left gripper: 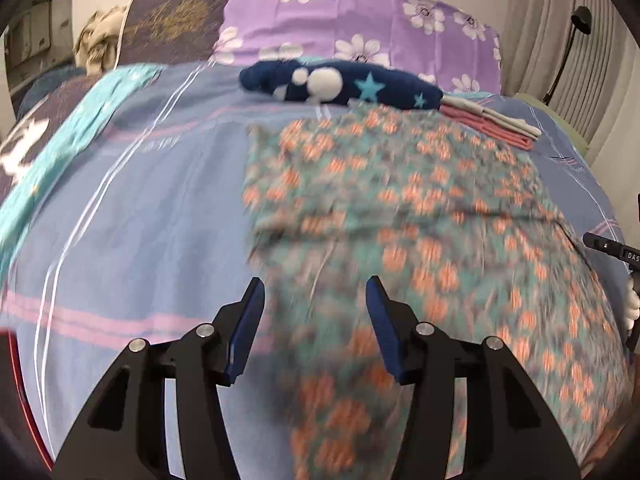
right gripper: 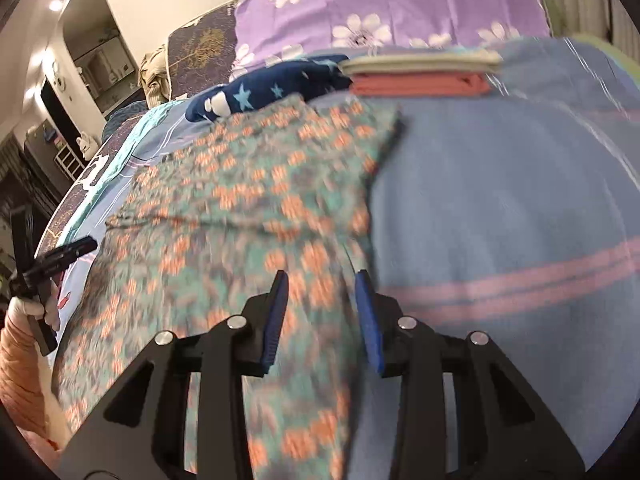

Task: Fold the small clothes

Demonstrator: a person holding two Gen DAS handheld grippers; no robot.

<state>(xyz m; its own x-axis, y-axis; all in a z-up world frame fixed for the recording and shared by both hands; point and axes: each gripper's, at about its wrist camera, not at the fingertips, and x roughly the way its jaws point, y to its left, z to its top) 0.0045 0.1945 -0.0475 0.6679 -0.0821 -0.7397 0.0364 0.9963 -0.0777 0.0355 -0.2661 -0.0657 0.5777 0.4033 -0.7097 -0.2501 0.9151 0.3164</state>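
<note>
A teal garment with orange flowers lies spread flat on the bed; it also shows in the right wrist view. My left gripper is open and empty, above the garment's near left edge. My right gripper is open and empty, above the garment's near right edge. The left gripper also shows at the left of the right wrist view. Both views are motion-blurred.
A navy star-print garment lies bunched behind the floral one. A folded stack of pink and beige clothes sits at the far right. Purple flowered pillows lie at the head of the blue striped bedsheet.
</note>
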